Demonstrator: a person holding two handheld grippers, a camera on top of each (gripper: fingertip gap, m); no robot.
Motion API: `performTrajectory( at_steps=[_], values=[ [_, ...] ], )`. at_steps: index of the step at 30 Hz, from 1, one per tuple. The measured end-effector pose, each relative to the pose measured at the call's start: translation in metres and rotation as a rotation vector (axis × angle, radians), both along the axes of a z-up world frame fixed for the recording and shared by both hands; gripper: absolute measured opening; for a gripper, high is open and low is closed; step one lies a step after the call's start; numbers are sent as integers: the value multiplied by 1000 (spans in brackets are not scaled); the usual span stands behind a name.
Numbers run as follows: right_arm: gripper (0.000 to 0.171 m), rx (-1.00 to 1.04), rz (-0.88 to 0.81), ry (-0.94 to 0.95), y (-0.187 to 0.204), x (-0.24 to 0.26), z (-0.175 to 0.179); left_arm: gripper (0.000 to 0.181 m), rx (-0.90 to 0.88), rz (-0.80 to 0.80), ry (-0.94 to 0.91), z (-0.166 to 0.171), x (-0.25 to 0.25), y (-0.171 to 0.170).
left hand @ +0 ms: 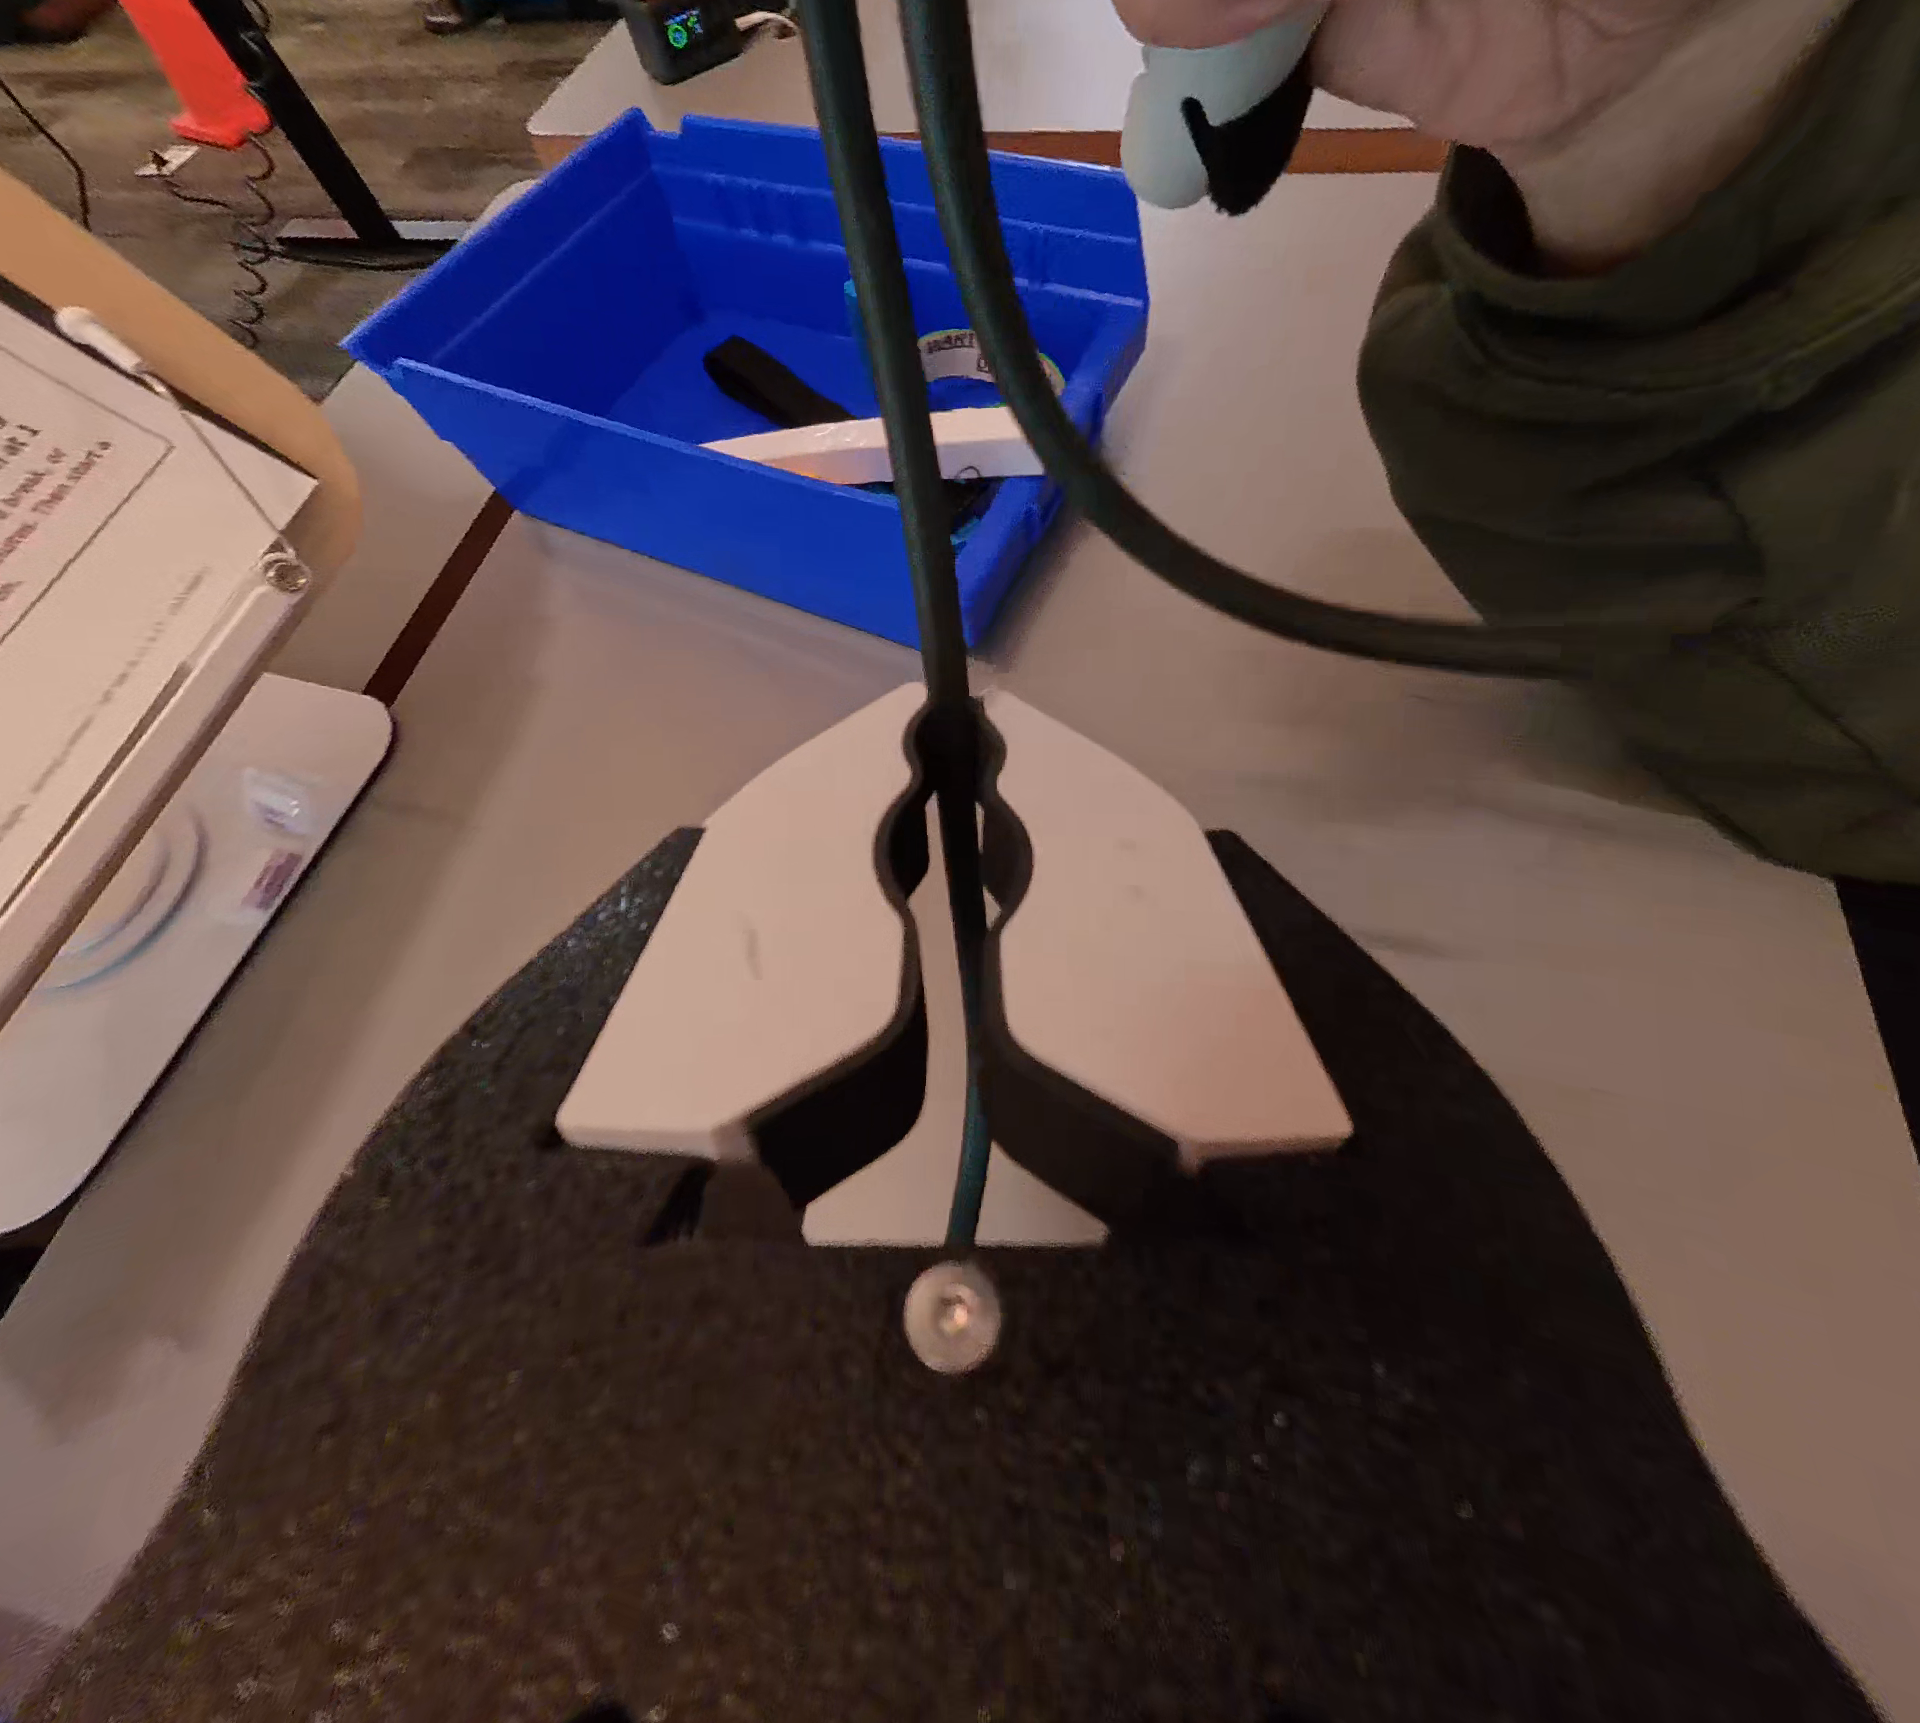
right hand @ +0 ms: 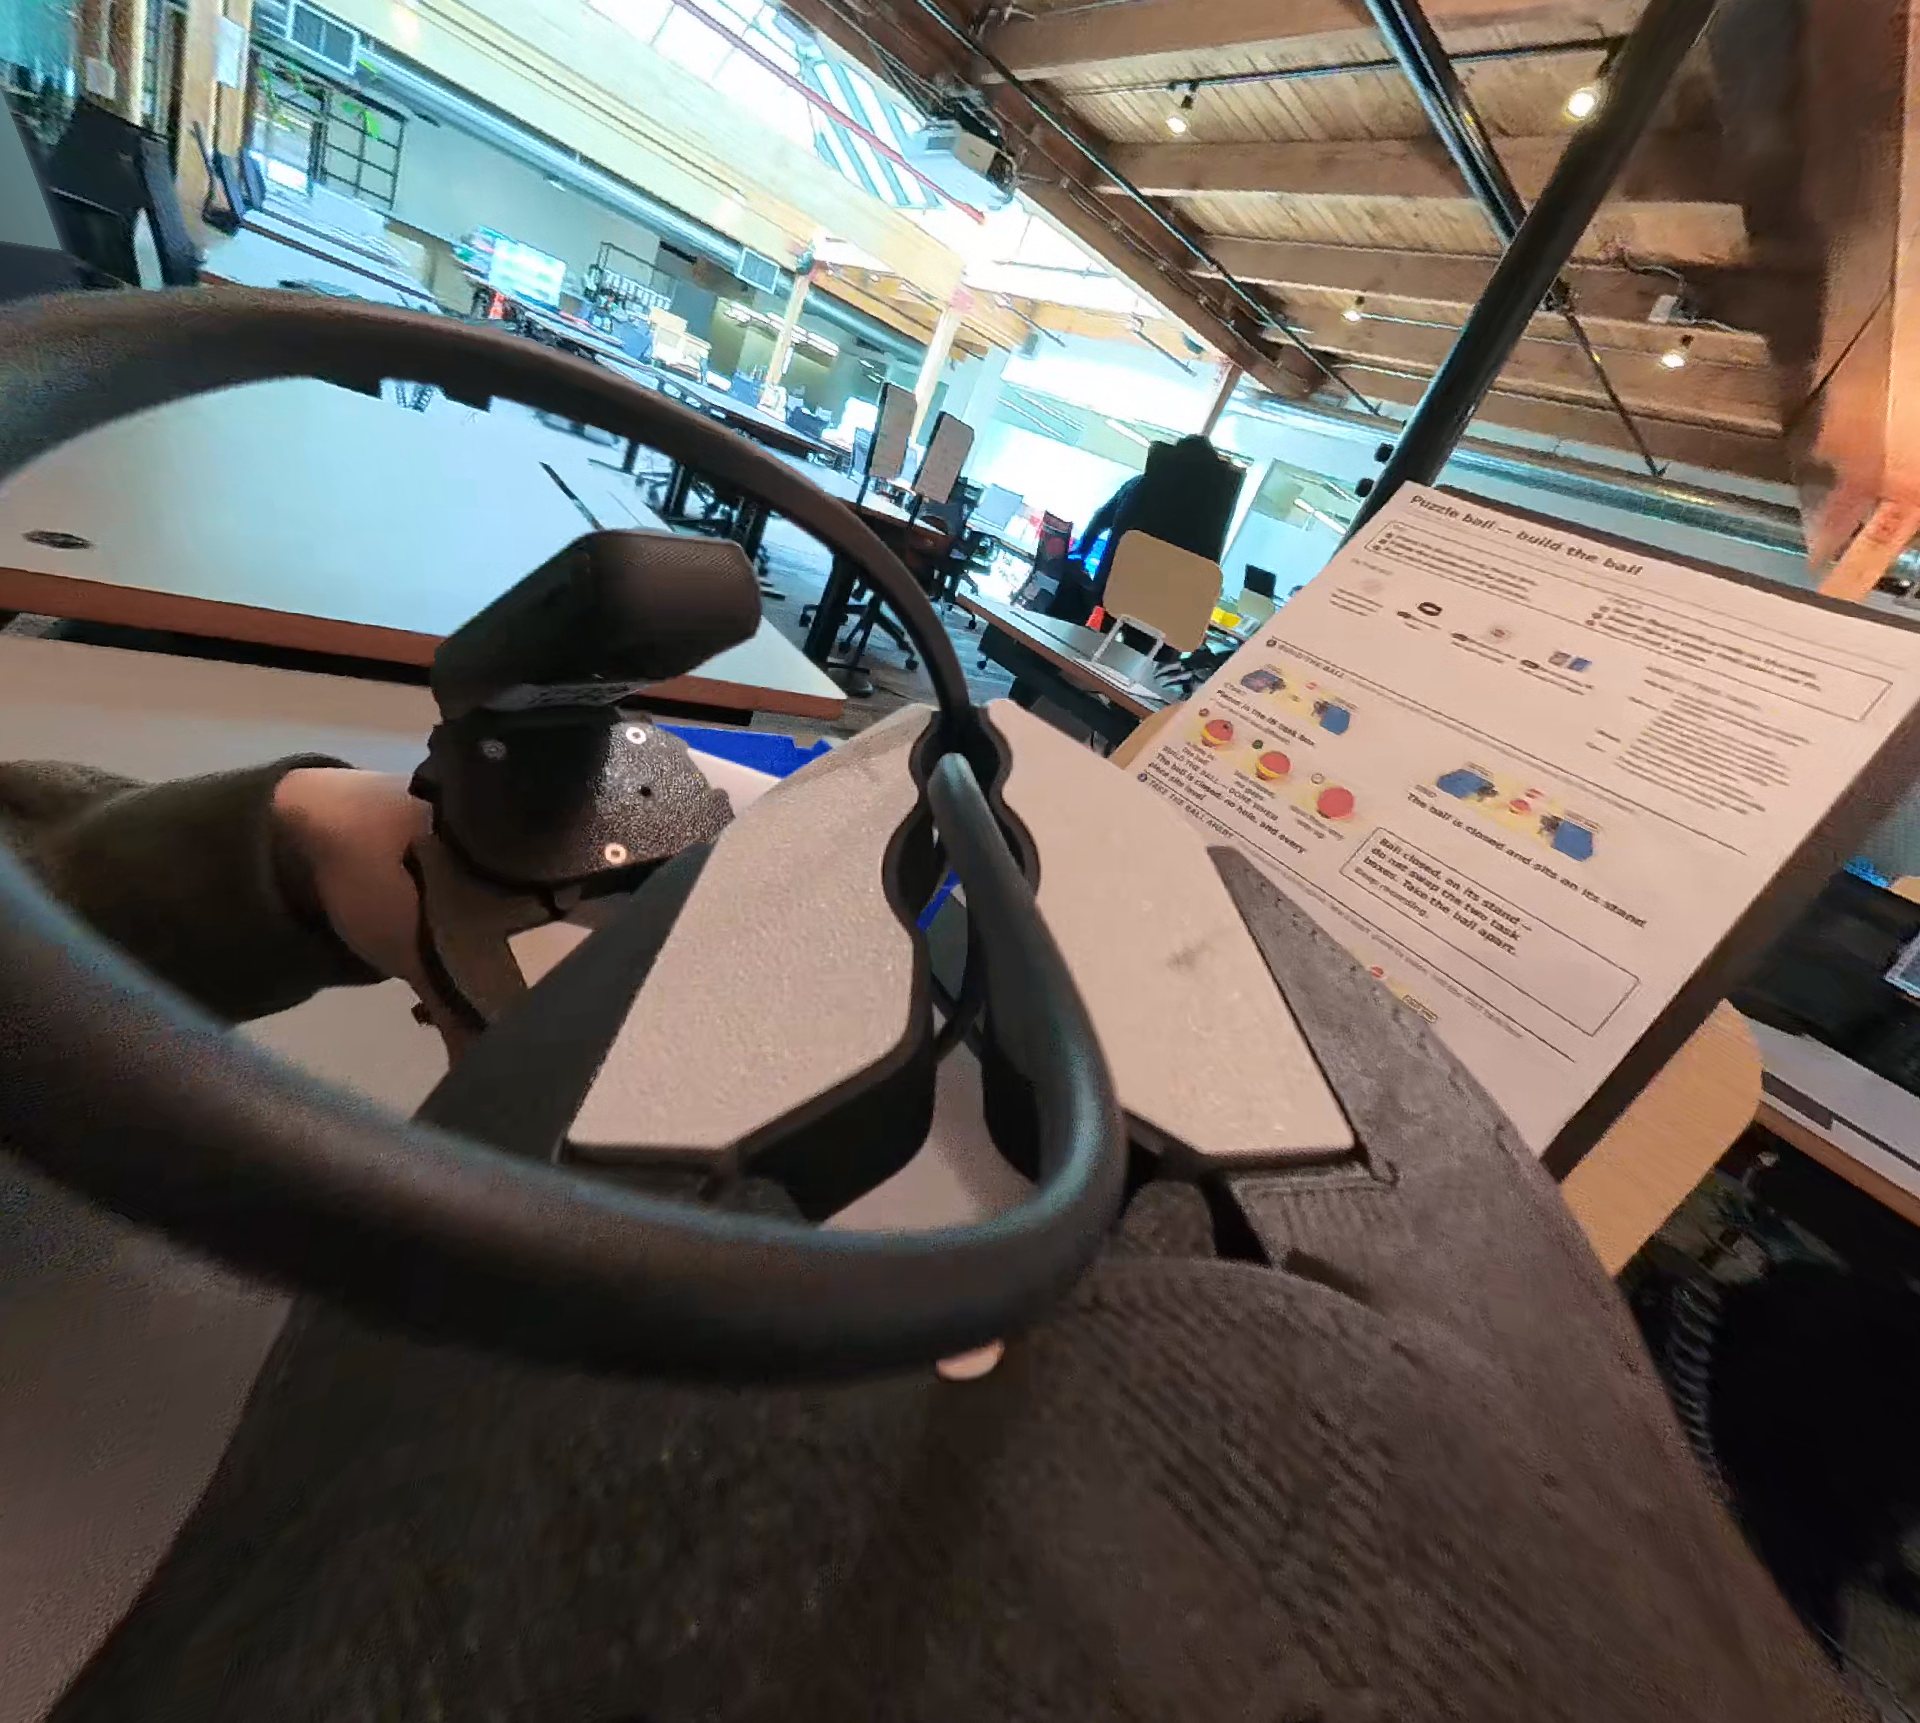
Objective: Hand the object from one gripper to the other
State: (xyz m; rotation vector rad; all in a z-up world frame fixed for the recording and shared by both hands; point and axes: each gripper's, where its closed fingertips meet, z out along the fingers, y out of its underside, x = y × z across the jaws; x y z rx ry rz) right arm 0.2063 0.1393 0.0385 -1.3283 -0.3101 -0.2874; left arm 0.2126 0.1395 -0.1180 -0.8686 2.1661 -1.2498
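Grey-padded fingers of the left gripper [left hand: 951, 743] are seen closed on a thin dark ring [left hand: 914, 385], which rises upright from the tips. The right gripper [right hand: 961, 738] is likewise clamped on the same ring [right hand: 582, 1252], so the hoop is held by both at once. A blue bin [left hand: 582, 416] is noted beyond on the grey table [left hand: 1351, 852], an instruction sheet [right hand: 1538, 769] alongside.

Ahead of your left gripper [left hand: 951, 738], the blue bin [left hand: 582, 416] blocks the table [left hand: 1299, 738]; bare surface lies rightward, though the sleeve [left hand: 1662, 530] possibly narrows it; instruction board [left hand: 114, 551] bounds the left.
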Motion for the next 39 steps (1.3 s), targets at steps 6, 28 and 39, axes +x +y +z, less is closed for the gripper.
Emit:
performTrajectory(
  at_steps=[6, 28, 39],
  values=[
    [4, -207, -9, -10, -2, 11, -35, 3, -109, 228, -84, 30, 13, 40],
    [63, -633, 385, -228, -1, -47, -140, 3, -451, 537, -494, 136, -29, 121],
    [84, -290, 266, -65, -2, -18, -74, 3, -475, 514, -399, 120, -19, 123]
  ],
)
